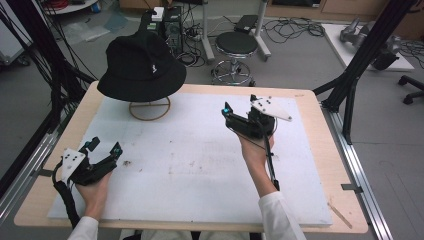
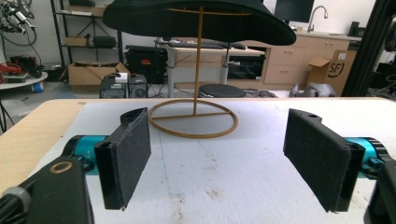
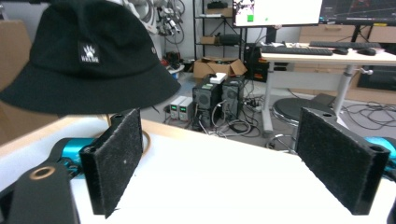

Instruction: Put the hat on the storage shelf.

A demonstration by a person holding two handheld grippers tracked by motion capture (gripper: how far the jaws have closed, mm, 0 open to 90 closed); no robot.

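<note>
A black bucket hat (image 1: pixel 141 65) with a small white label sits on a gold wire stand (image 1: pixel 149 109) at the back left of the white mat (image 1: pixel 200 170). My left gripper (image 1: pixel 105 146) is held low at the mat's front left, open and empty. In the left gripper view its pads (image 2: pixel 123 156) frame the stand's ring base (image 2: pixel 194 123), with the hat brim (image 2: pixel 196 18) above. My right gripper (image 1: pixel 239 103) is raised over the mat's middle right, open and empty. In the right gripper view the hat (image 3: pixel 88 56) hangs at upper left, beyond the left pad (image 3: pixel 114 158).
The mat lies on a wooden table (image 1: pixel 310 95). Black frame posts (image 1: pixel 360 55) stand at the right edge, and cables hang along the left (image 1: pixel 55 75). A stool (image 1: pixel 236 47) and computer towers (image 1: pixel 172 25) stand on the floor behind the table.
</note>
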